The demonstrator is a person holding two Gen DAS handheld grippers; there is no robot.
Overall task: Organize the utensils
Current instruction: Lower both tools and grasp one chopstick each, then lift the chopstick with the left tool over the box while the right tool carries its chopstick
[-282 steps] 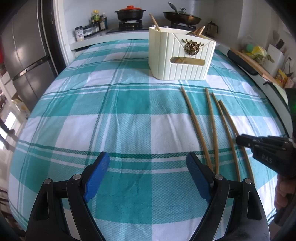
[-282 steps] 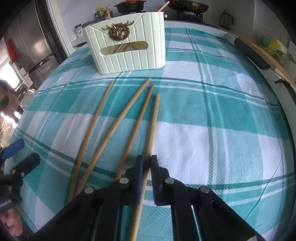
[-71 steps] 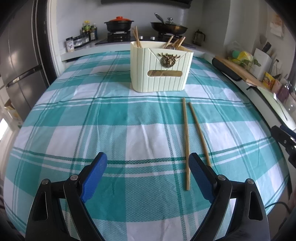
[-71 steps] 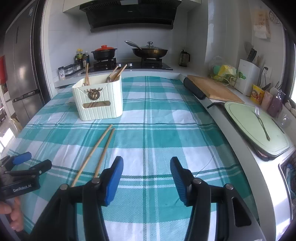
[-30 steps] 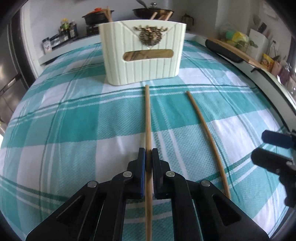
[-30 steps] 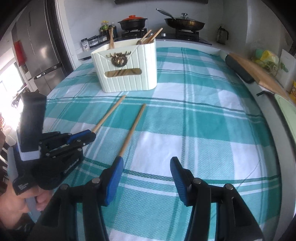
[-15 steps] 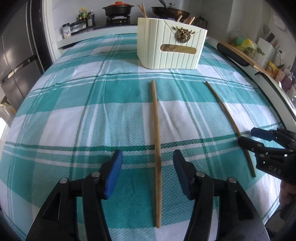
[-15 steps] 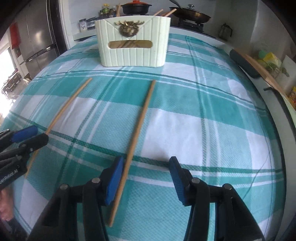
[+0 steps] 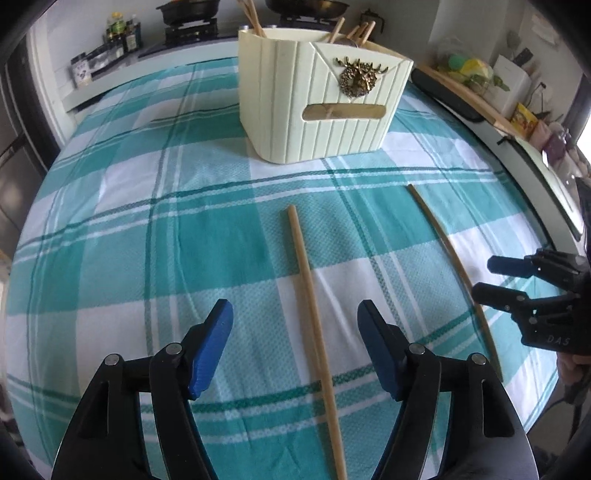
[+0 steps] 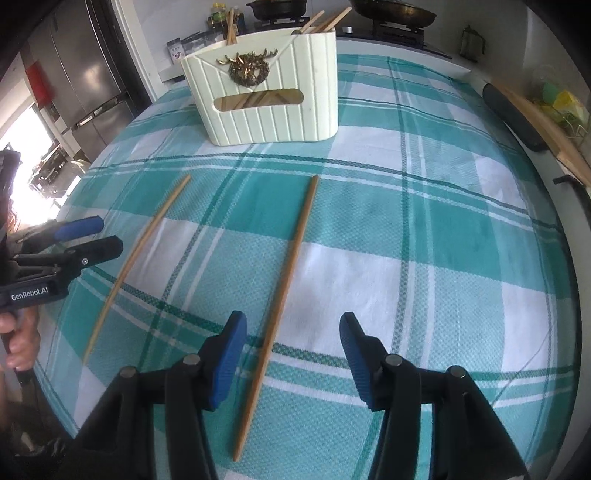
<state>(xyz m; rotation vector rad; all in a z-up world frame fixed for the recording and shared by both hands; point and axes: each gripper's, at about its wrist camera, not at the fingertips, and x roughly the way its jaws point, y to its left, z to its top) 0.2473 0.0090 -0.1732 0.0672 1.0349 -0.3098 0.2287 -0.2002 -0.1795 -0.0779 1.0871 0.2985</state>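
Note:
Two bamboo chopsticks lie on the teal plaid tablecloth (image 9: 110, 229). My left gripper (image 9: 295, 349) is open, its blue pads on either side of the left chopstick (image 9: 312, 288). My right gripper (image 10: 291, 350) is open over the right chopstick (image 10: 284, 266), which lies nearer its left pad. The cream ribbed utensil holder (image 9: 317, 107) with a brass deer emblem stands behind, with several chopsticks upright in it. The right gripper also shows in the left wrist view (image 9: 491, 280), the left gripper in the right wrist view (image 10: 96, 236), next to the left chopstick (image 10: 136, 254).
A stove with a pot (image 9: 192, 9) and a pan (image 10: 391, 13) is behind the table. A refrigerator (image 10: 85, 74) stands at the left. A cutting board (image 10: 543, 122) and a dark roll lie on the counter at the right.
Both grippers stay open and have moved forward and lower over their chopsticks. The holder looks closer in both views. The chopsticks have not moved.

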